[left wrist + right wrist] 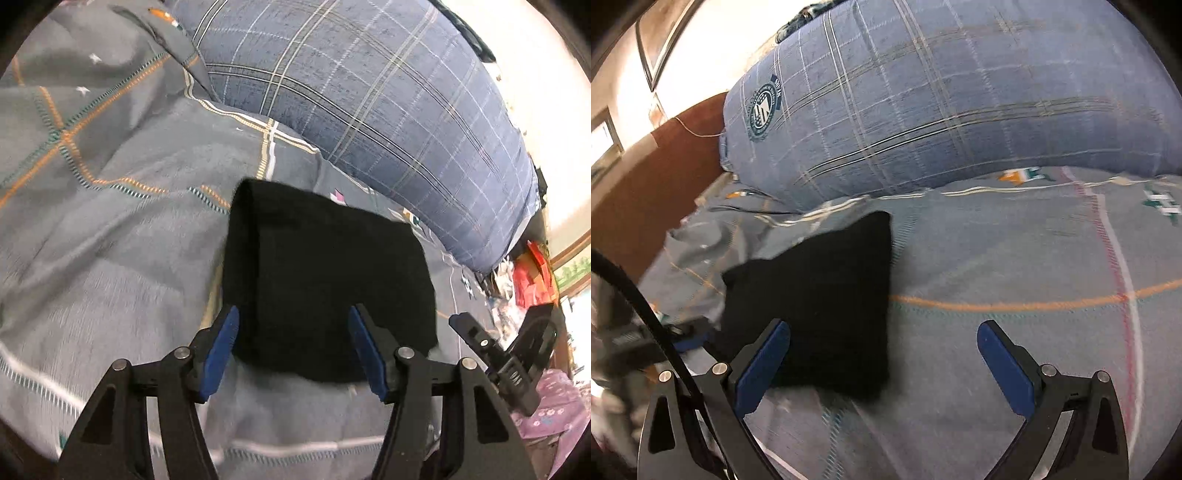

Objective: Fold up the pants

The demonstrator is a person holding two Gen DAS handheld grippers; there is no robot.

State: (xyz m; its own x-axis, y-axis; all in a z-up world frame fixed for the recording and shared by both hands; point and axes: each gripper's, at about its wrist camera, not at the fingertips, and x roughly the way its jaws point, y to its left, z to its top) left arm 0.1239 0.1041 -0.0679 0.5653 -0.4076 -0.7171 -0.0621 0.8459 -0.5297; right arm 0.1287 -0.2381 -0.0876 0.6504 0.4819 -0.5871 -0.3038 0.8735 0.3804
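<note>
The black pants [328, 284] lie folded into a compact rectangle on the grey patterned bedspread [122, 236]. My left gripper [293, 310] hovers open at their near edge, with its blue pads [221, 350] standing apart on either side of the cloth and not pressing it. In the right wrist view the pants [820, 302] sit left of centre. My right gripper [882, 325] is open wide, its left finger over the near right part of the pants and its right finger over bare bedspread [1015, 258]. The right gripper [498, 354] also shows at the right edge of the left wrist view.
A big blue plaid bundle of bedding [369, 110] lies along the far side of the bed, just behind the pants. A brown headboard [646, 192] is at the left. Red bags [532, 280] and pink floral fabric [554, 402] sit beyond the bed's right edge.
</note>
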